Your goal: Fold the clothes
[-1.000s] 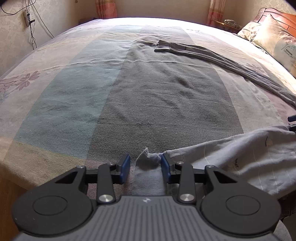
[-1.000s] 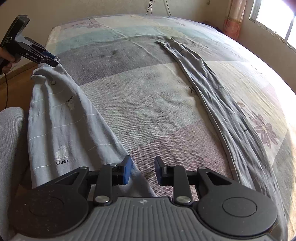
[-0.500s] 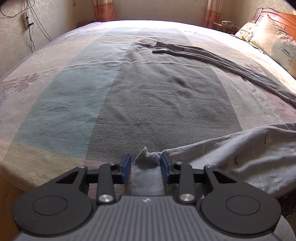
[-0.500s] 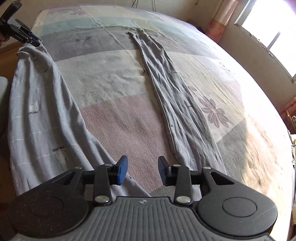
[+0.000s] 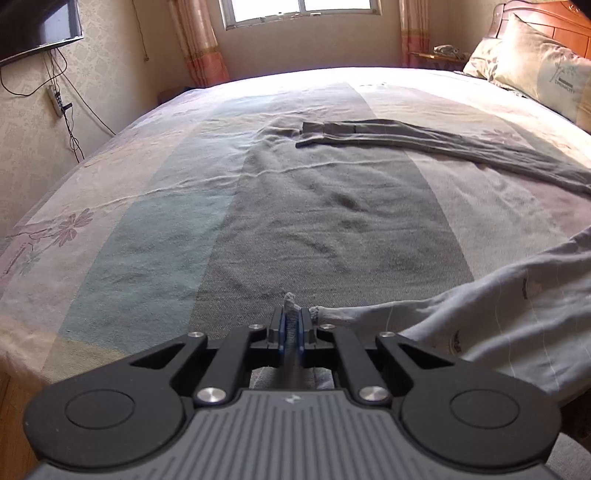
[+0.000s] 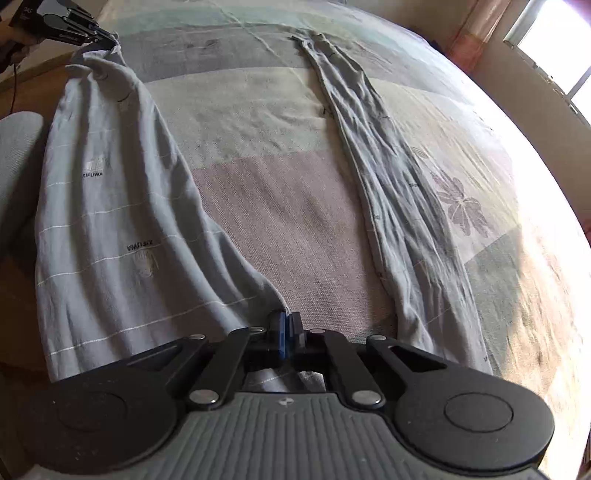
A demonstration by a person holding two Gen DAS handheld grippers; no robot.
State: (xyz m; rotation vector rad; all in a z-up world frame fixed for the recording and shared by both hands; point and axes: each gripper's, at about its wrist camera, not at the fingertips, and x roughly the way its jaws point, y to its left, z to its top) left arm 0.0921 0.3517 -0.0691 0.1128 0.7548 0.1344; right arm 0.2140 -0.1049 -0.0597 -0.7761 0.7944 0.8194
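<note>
— Two grippers, and both were clamped on the same garment?

— Yes. The left gripper (image 5: 291, 328) had its blue pads pressed together on a bunched corner of the pale grey trousers (image 5: 498, 317), with a small tuft of cloth sticking out past the fingertips. The right gripper (image 6: 286, 332) was closed just as tight, pinching the fabric's edge where one leg (image 6: 122, 229) met the other.

— Where did the trousers lie?

— On the striped bedspread (image 5: 258, 206), near its front edge. From the right wrist view the nearer leg ran away to the upper left, up to the left gripper (image 6: 92, 35), and partly hung over the side of the bed. It carried thin white lines and small printed logos. The second leg (image 6: 399, 192) stretched long and narrow across the bedspread, wrinkled, well apart from the first at its far end.

— Was the held leg flat?

— No, it sagged in soft folds between the two grippers, lifted at the corners.

— Anything else around?

— A pillow (image 5: 543, 77) sat against a wooden headboard (image 5: 546, 18) at the right, a window (image 5: 303, 11) with curtains stood beyond the bed, and cables (image 5: 70, 122) hung down the wallpapered wall at the left under a dark screen (image 5: 37, 29).
</note>
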